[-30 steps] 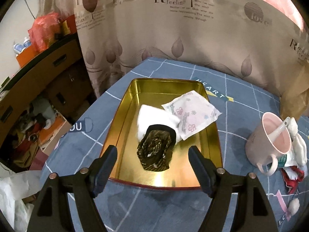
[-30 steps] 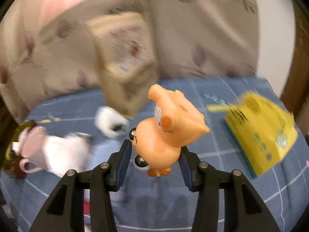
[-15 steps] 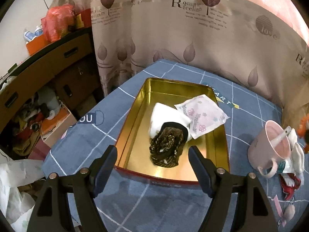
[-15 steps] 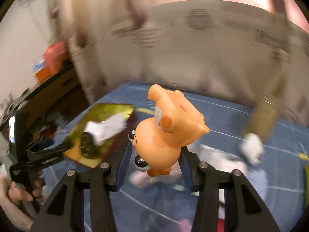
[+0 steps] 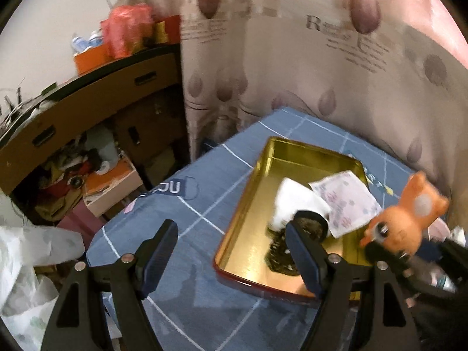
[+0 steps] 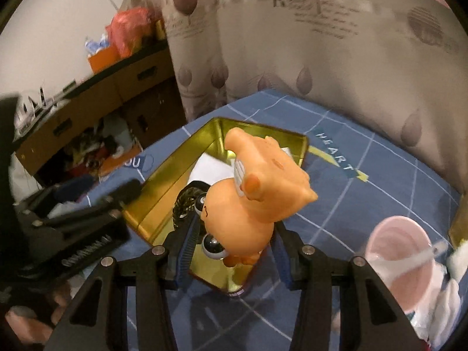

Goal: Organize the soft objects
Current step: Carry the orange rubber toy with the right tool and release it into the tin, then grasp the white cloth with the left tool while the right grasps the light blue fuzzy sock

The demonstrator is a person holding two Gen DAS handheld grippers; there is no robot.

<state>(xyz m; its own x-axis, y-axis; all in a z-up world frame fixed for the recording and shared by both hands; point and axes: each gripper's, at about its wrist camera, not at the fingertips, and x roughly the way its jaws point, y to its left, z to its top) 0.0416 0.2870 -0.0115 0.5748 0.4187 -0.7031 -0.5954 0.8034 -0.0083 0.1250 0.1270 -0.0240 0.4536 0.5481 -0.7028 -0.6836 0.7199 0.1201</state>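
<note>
1. Right gripper [image 6: 234, 251] fingers clamp the orange toy [image 6: 251, 193] above the gold tray's [image 6: 163, 172] near edge.
2. Left gripper [image 5: 231, 251] fingers open, empty.
3. Risk: release near the tray rim; toy likely topples onto the table.

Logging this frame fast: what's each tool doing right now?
Left tool: open, holding nothing.
Right tool: shut on the orange toy, above the gold tray.
</note>
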